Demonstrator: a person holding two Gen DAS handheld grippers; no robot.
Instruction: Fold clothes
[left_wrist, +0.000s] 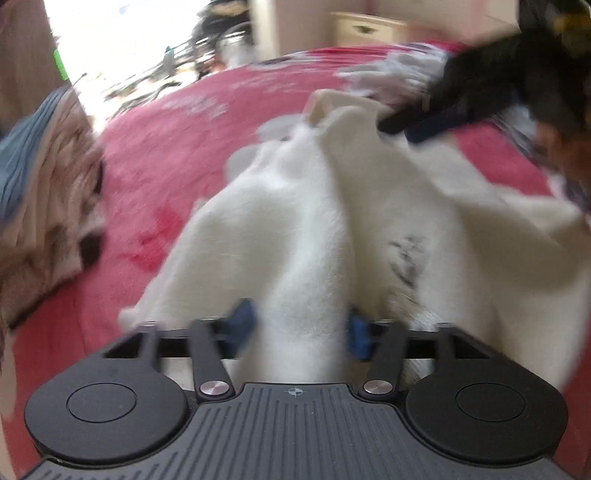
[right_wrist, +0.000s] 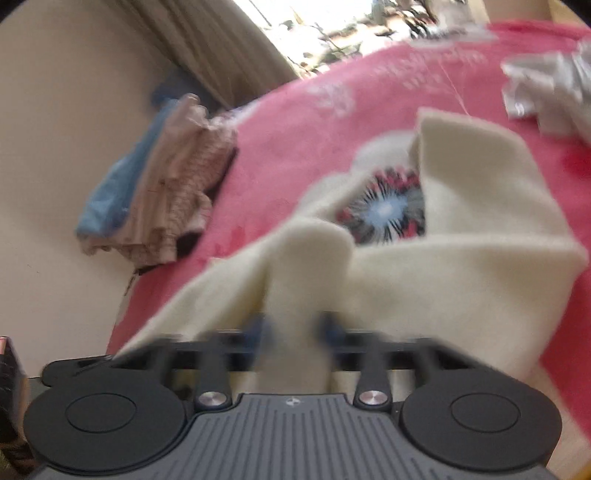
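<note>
Pink fleecy bedspread (left_wrist: 177, 155) with pale flower prints covers the bed; bright window and beige curtain (right_wrist: 221, 48) behind, cream drawer unit (left_wrist: 365, 27) at the far wall, stack of folded clothes (right_wrist: 162, 184) (blue, striped beige) at the bed edge by a plain wall. Cream fuzzy sweater (left_wrist: 295, 221) with a round red-blue-black motif lies rumpled mid-bed; left gripper (left_wrist: 301, 325) is nipped narrow on a bunched ridge of it, right gripper (right_wrist: 295, 328) likewise pinching a fold, both views motion-blurred
</note>
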